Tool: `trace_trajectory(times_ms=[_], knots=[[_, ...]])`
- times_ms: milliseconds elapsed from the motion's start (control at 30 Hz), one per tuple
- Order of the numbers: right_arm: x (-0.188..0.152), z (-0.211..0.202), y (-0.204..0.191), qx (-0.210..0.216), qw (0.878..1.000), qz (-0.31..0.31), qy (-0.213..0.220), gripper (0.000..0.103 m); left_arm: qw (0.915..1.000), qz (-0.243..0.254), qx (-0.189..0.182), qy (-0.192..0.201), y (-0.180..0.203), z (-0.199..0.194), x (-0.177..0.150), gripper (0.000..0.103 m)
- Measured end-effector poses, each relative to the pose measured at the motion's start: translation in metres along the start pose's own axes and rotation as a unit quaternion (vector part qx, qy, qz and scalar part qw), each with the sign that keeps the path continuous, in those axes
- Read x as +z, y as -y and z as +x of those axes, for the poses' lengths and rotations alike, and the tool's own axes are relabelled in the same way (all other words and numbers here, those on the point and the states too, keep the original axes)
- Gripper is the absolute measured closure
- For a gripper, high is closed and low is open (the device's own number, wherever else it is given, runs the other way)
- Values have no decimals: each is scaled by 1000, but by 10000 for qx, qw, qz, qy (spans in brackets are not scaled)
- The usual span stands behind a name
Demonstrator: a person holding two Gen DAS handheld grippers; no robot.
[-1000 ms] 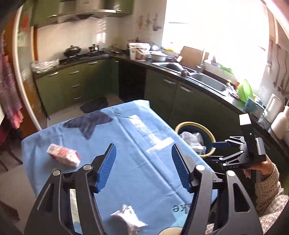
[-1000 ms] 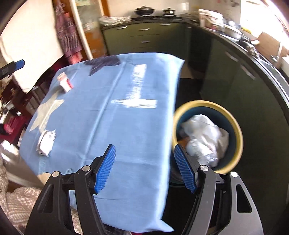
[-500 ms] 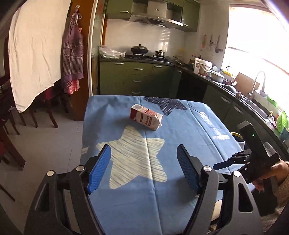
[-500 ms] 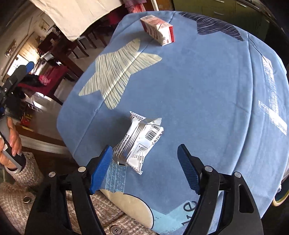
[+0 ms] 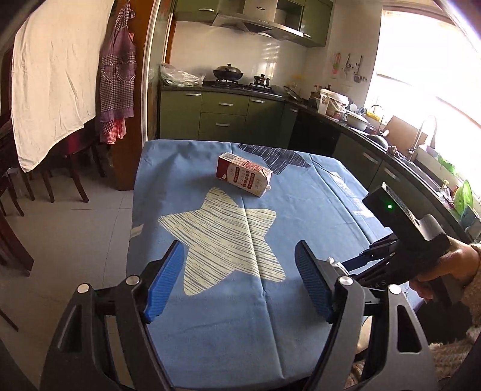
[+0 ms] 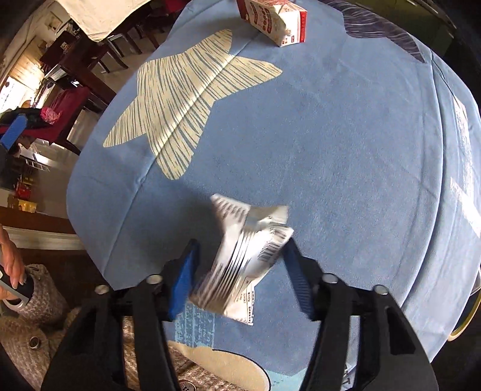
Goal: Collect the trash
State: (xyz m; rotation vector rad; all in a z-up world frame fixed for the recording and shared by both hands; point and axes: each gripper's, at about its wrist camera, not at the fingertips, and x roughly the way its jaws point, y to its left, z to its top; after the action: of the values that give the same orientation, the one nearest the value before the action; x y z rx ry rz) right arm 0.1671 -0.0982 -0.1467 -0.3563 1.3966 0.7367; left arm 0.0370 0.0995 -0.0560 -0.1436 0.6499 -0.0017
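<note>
From the left wrist, the left gripper hovers over the near edge of the blue star-printed tablecloth with its blue-padded fingers spread wide and nothing between them. The red-and-white milk carton lies on its side toward the table's far edge, beyond the pale striped star. A hand at the right edge grips the other tool. From the right wrist, the right gripper points steeply down near the table's near edge, its jaws closing around the crumpled silver-white wrapper; the right pad looks to touch it, the left pad stands just clear. The carton sits well apart, at the far edge.
</note>
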Motion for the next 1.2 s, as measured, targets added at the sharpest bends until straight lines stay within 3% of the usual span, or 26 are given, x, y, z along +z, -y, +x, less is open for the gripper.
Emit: trace_trajectory(times_ms=[200,333,500,700,933,1067,1133,1200], knots=[[-9,-21,3,16,9994,-132,318,76,10000,3,-15,-76,-1,3,-3,30],[-27,-56,26,11,9969,61,787,76,9999,54,-64,-130,4,5,-3,30],[-58,-112,81,-159,9865,704,1469,76,9996,141,-152,-188,17,8,-2,30],[-109,-174,190,-949,9556,1818,2115,75,9987,297,-292,-280,39,14,-1,30],[-160,-183,312,-1663,9200,2906,2035,73,9971,505,-405,-402,66,22,1,30],[-167,-166,355,-1829,9089,3212,1929,72,9962,628,-415,-445,79,24,3,30],[-168,-160,374,-1949,9040,3321,1859,67,9958,675,-410,-460,84,24,4,30],[-169,-153,392,-2046,8975,3457,1819,51,9954,727,-403,-479,88,25,5,30]])
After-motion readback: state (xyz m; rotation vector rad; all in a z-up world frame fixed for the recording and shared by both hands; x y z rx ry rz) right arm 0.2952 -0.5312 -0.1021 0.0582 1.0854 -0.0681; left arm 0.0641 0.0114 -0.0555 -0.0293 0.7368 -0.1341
